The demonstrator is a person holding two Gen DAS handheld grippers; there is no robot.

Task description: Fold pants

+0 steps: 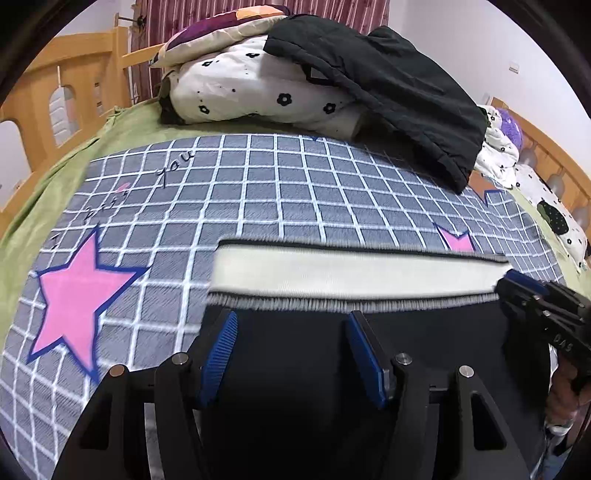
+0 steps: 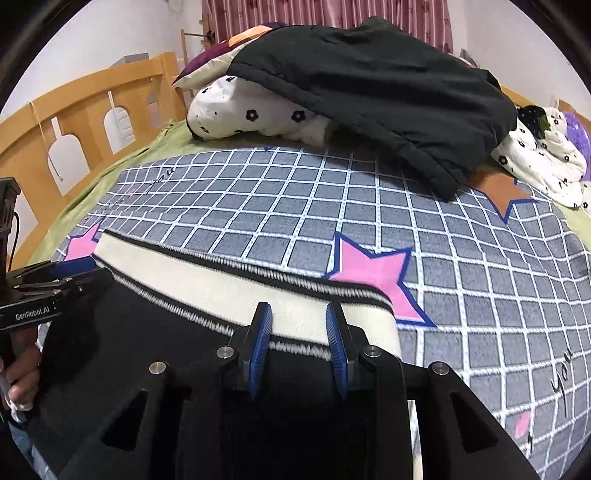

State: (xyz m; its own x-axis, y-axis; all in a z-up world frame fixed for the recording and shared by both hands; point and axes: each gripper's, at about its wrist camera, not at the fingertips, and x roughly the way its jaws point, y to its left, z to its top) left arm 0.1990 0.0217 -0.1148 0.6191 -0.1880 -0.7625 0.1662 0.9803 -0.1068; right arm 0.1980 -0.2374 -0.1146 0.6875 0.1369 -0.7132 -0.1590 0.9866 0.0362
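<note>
Black pants (image 2: 155,332) with a cream waistband (image 1: 351,273) lie on a grid-patterned bed blanket (image 1: 280,192). The left tongs (image 1: 291,325) stand spread over the black cloth just below the band. The right tongs (image 2: 299,314) straddle the waistband's right end; whether they pinch it I cannot tell.

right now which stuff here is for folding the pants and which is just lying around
For the job: black pants, their cream waistband, left claw, right claw.

Lying about: dark jacket, flowered quilt, purple cushion, checked blanket underneath.
</note>
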